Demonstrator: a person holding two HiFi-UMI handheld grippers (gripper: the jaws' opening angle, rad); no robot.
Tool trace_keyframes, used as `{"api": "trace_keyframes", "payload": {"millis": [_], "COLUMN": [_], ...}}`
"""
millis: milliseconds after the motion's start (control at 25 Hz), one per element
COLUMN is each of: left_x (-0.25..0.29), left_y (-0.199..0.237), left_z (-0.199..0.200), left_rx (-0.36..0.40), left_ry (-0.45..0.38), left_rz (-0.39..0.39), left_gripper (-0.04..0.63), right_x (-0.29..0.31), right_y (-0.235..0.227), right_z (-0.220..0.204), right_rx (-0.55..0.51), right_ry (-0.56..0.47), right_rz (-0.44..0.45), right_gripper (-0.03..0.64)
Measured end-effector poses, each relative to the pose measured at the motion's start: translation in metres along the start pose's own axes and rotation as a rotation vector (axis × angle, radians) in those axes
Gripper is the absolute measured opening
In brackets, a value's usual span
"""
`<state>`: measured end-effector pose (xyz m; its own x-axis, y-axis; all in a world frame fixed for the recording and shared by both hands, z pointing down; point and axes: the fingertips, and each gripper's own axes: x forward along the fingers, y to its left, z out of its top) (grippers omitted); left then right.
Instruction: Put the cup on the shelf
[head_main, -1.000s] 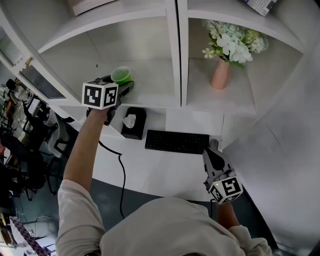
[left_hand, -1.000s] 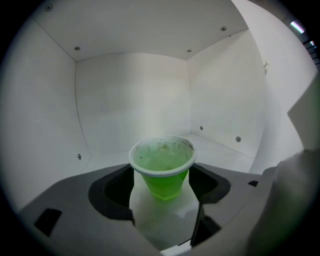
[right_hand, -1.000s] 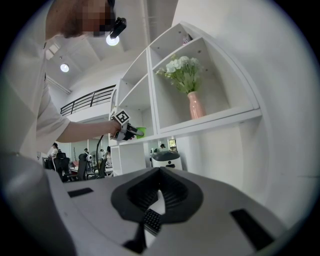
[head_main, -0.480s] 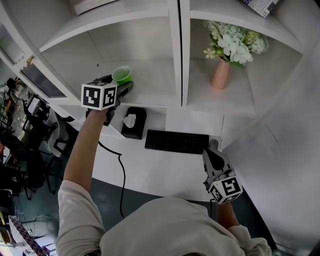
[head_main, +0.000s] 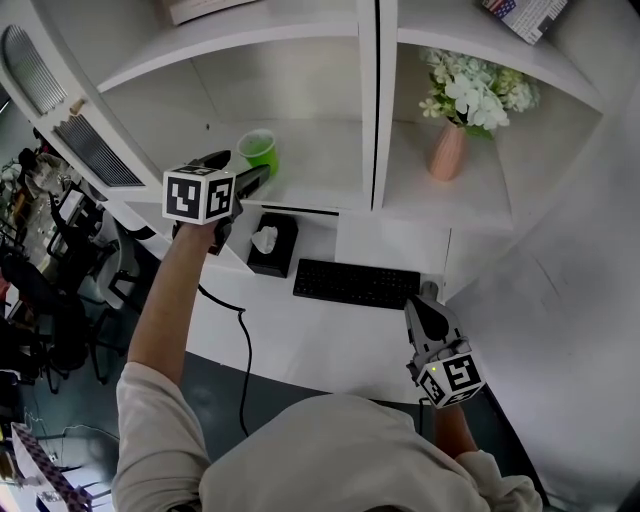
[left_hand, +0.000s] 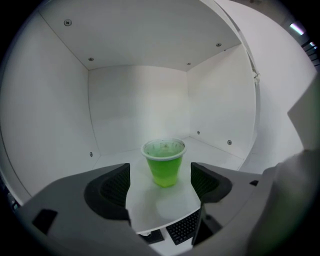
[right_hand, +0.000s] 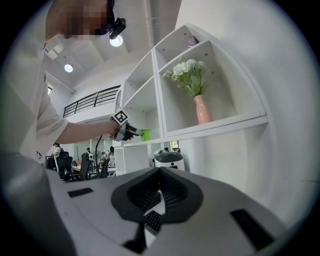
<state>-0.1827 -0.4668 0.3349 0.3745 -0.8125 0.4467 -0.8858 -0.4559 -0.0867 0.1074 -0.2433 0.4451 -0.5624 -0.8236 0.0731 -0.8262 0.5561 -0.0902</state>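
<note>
The green cup (head_main: 259, 150) is seen standing upright on the white shelf (head_main: 322, 165), in the left box of it. Something green can be seen inside the cup. Nothing else is seen in that box.

The left claw (head_main: 238, 170) is held at the front of the same box and is pointed at the cup. Its jaws have just been opening and are now spread wide. The cup is seen in the gap ahead of them, but it is not touched by either jaw. The cup has been let go and is held up by the shelf alone.

The right claw (right_hand: 159, 194) is held low, over the worktop (head_main: 300, 335), well apart from the cup. Its jaws are pressed together, and nothing is held between them.

In the right box of the shelf, a pink vase (head_main: 447, 152) with pale flowers (head_main: 478, 92) is set. On the worktop under the shelf, a black keyboard (head_main: 356, 283) is laid. A black tissue box (head_main: 270, 245) is placed just beside it, on the left. A dark cable (head_main: 244, 345) is seen hanging down from the left arm.
</note>
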Motion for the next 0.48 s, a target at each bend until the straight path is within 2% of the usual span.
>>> {"api": "trace_keyframes", "payload": {"millis": [480], "left_x": [-0.057], "left_y": [-0.007], "left_z": [-0.006], "left_rx": [-0.022], "left_ry": [-0.071], "left_rz": [0.002], "left_gripper": [0.368], "right_x": [-0.001], "right_y": [0.03], "right_z": [0.011], "right_rx": [-0.032], "right_ry": [-0.009], "right_rz": [0.048], "right_gripper": [0.005]}}
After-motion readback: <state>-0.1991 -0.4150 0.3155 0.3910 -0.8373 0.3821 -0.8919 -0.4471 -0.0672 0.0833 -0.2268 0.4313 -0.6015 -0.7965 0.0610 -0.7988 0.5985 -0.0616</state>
